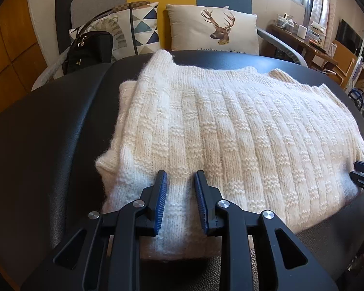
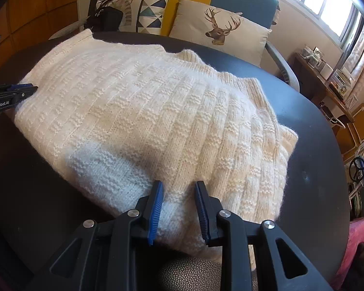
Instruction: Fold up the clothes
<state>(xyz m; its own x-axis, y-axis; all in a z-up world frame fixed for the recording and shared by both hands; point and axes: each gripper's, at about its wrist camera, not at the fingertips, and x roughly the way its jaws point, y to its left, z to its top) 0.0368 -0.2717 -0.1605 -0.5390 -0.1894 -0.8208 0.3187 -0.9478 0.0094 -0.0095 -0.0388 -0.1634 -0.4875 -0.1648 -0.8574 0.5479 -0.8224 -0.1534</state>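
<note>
Lying folded, cream sweater (image 1: 230,131), near edge between both grippers' parted fingers (image 1: 160,198)

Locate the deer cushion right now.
The deer cushion leans on the sofa back beyond the table's far edge, behind the cream sweater, to the right of the triangle-print cushion in both views.

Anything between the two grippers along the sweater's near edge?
Only cream sweater knit: in the right wrist view it runs unbroken from the left gripper to the right gripper.

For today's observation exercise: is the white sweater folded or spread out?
Folded. The sweater lies as a compact block on the table, with a second layer showing under its left edge.
</note>
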